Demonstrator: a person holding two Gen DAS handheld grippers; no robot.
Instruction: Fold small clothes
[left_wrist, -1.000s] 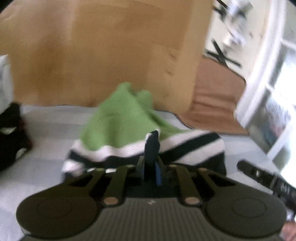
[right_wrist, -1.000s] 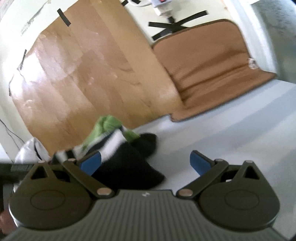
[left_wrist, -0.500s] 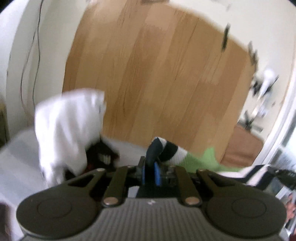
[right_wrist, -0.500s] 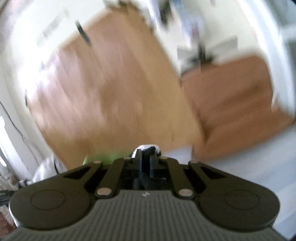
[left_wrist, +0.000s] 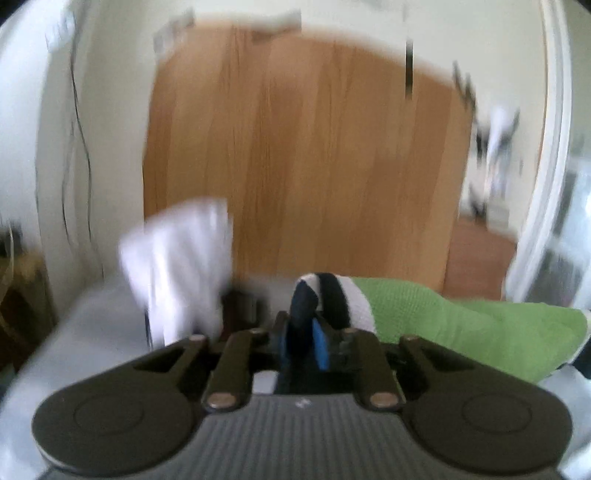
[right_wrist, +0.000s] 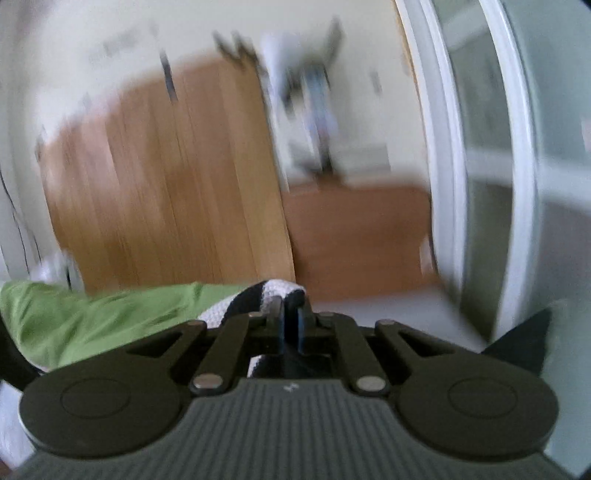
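A small green knit garment (left_wrist: 461, 321) with a black-and-white striped hem hangs stretched between my two grippers, lifted off the pale bed surface. My left gripper (left_wrist: 303, 332) is shut on one striped corner (left_wrist: 332, 295). My right gripper (right_wrist: 290, 317) is shut on the other striped corner (right_wrist: 273, 291), and the green cloth (right_wrist: 92, 317) runs off to its left. Both views are blurred by motion.
A white garment (left_wrist: 181, 258) stands heaped at the left of the bed (left_wrist: 74, 332), with something dark beside it. A wooden headboard (left_wrist: 303, 166) rises behind. A brown cushion (right_wrist: 354, 236) and a white door frame (right_wrist: 443, 184) are at the right.
My right gripper, open beside the garment a second ago, has shut on its striped corner. Both grippers have lifted the garment off the bed and pulled it out between them.
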